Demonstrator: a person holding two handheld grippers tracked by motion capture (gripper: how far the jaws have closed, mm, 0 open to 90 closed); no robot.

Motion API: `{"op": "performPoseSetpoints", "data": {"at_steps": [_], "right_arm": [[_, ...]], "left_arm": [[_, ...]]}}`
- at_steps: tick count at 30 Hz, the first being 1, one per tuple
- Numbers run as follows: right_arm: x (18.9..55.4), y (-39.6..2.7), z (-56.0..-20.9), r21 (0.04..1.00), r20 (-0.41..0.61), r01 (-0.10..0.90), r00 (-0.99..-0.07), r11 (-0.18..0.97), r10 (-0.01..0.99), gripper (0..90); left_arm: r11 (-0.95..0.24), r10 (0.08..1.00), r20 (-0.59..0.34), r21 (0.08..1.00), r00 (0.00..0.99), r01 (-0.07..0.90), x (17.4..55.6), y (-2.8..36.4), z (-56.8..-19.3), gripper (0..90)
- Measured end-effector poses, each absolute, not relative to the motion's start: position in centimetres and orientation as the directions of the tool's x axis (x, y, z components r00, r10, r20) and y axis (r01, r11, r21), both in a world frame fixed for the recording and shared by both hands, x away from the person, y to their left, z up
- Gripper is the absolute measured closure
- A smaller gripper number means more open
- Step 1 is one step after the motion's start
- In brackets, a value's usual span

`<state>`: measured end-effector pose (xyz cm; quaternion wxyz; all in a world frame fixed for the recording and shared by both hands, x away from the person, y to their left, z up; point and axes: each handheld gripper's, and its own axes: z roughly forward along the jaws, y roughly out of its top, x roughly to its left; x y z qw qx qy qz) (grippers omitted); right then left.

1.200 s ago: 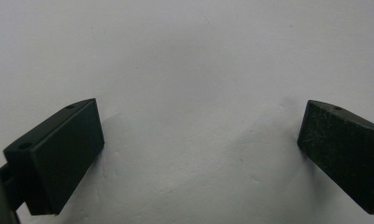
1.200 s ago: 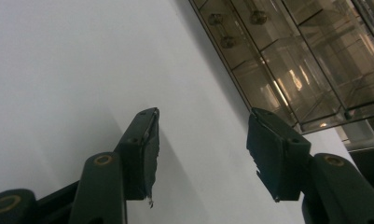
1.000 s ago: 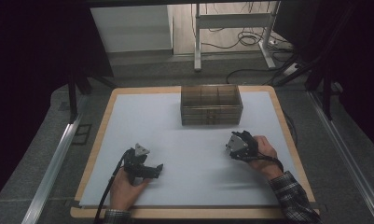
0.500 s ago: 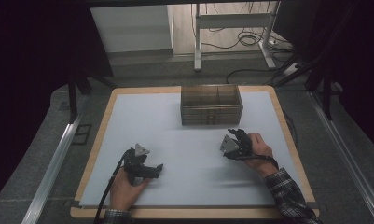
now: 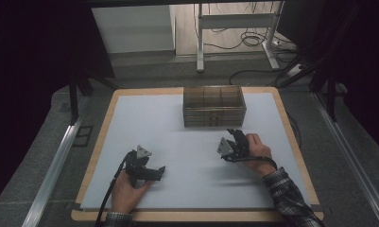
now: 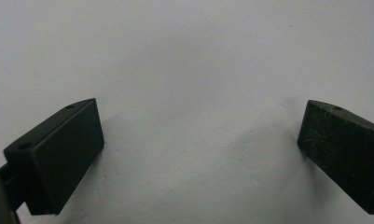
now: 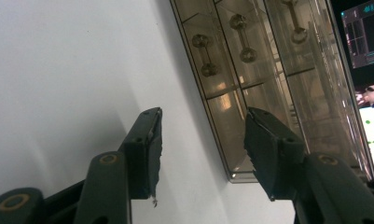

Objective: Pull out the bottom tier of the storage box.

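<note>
Near the table's [image 5: 102, 142] front edge, the left gripper [image 5: 155, 173] rested wide open and empty. The right gripper [image 5: 233, 135], part open and empty, pointed at the drawer cabinet [image 5: 214, 106] at the rear edge. Recommended approach: align squarely with one drawer handle [image 7: 204, 55] before closing.

Left hand [image 5: 125, 191] rests low at the near left, holding the left gripper [image 5: 159, 171] with jaws spread wide. Right hand [image 5: 255, 151], in a plaid sleeve [image 5: 288, 201], holds the right gripper [image 5: 234, 135] raised and tilted, jaws parted.
</note>
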<state>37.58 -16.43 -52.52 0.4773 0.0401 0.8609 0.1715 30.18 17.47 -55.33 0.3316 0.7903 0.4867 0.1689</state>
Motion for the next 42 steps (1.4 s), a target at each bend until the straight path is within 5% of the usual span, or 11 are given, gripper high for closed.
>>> {"op": "performPoseSetpoints", "data": {"at_steps": [42], "right_arm": [[41.4, -12.2, -55.7, 0.076, -0.927, -0.148, -0.376, 0.986, 0.015, 68.4]], "left_arm": [[-0.313, 0.88, -0.052, 0.686, 0.473, 0.657, 30.2, 17.5, -55.3, 0.0]]}}
